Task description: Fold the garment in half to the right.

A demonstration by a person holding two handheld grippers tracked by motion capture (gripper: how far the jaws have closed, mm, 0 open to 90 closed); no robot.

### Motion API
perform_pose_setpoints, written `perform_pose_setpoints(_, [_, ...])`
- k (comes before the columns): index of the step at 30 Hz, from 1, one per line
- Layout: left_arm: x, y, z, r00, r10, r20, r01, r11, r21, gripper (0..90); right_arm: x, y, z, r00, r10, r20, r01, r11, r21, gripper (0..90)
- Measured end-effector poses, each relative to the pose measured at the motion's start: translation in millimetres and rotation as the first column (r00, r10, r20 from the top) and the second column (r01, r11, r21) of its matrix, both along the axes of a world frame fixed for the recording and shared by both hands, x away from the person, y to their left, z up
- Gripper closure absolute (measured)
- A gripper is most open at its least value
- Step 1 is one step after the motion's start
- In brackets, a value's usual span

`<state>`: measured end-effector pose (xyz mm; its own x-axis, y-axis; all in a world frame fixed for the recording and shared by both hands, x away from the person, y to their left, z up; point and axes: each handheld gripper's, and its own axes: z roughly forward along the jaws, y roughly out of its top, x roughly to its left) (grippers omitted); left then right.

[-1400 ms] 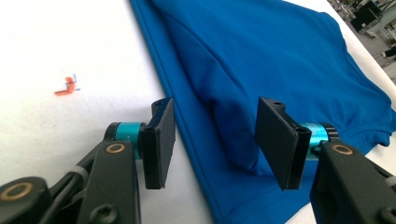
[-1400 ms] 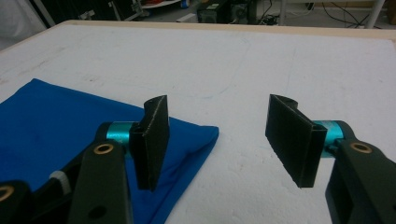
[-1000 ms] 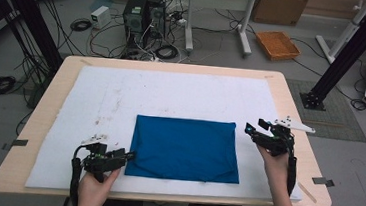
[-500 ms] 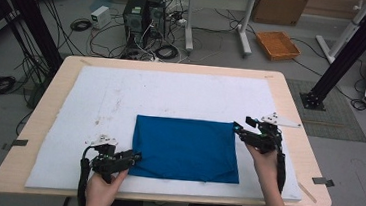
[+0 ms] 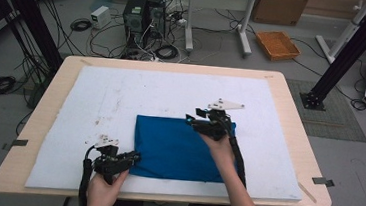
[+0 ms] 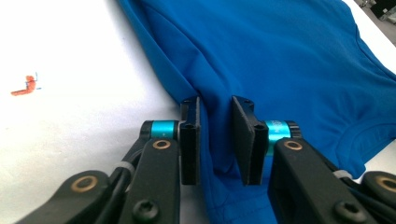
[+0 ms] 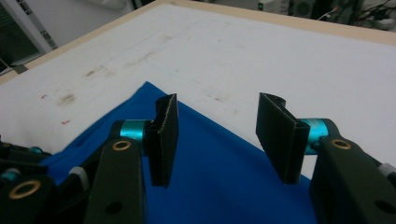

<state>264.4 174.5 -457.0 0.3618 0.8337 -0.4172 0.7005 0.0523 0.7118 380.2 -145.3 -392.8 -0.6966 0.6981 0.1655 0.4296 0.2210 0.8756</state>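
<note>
the blue shirt [image 5: 179, 148] lies folded flat on the white mat [image 5: 121, 97], in the lower middle of the high view. my left gripper [image 5: 133, 157] sits at the shirt's lower left corner, low in that frame. in the left gripper view its jaws have just been closing, and a raised fold of the blue shirt [image 6: 280, 70] stands between them; the pads [image 6: 191, 135] are close to the cloth, though a narrow gap remains. my right gripper [image 5: 192, 120] hangs over the shirt's upper edge, right of center in the high view. its jaws have just been closing too, yet they stand well apart with nothing between them, the cloth lying below.
</note>
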Motion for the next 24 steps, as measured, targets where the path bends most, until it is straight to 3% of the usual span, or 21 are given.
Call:
perform_pose_setpoints(10, [0.4,0.5,0.1,1.0000,-0.003,0.005,0.003,1.0000,0.010,78.2,30.4,87.3,-5.4,0.9945,0.071,-0.078,-0.073,0.997,-0.029,53.8])
perform_pose_setpoints(16, [0.7,1.0,-0.4,1.0000,-0.001,0.001,0.001,1.0000,0.001,78.4,46.1,134.7,-21.1,0.9895,0.070,-0.127,-0.082,0.992,-0.099,58.0])
perform_pose_setpoints(18, [1.4,1.5,-0.6,1.0000,-0.003,-0.003,0.003,1.0000,-0.004,78.4,51.6,152.9,-27.3,0.9840,0.071,-0.163,-0.092,0.988,-0.122,59.8])
perform_pose_setpoints(20, [1.4,1.6,-0.7,1.0000,-0.003,-0.004,0.003,1.0000,-0.006,78.4,54.6,166.4,-30.6,0.9837,0.069,-0.166,-0.093,0.986,-0.141,61.0])
perform_pose_setpoints(22, [1.5,2.2,-0.9,1.0000,-0.005,-0.001,0.005,1.0000,-0.005,78.4,57.5,179.4,-33.9,0.9832,0.058,-0.173,-0.089,0.980,-0.175,62.7])
perform_pose_setpoints(24, [1.4,2.8,-0.9,1.0000,-0.008,-0.002,0.008,1.0000,-0.005,78.4,61.4,191.6,-38.3,0.9820,0.047,-0.183,-0.089,0.969,-0.230,63.4])
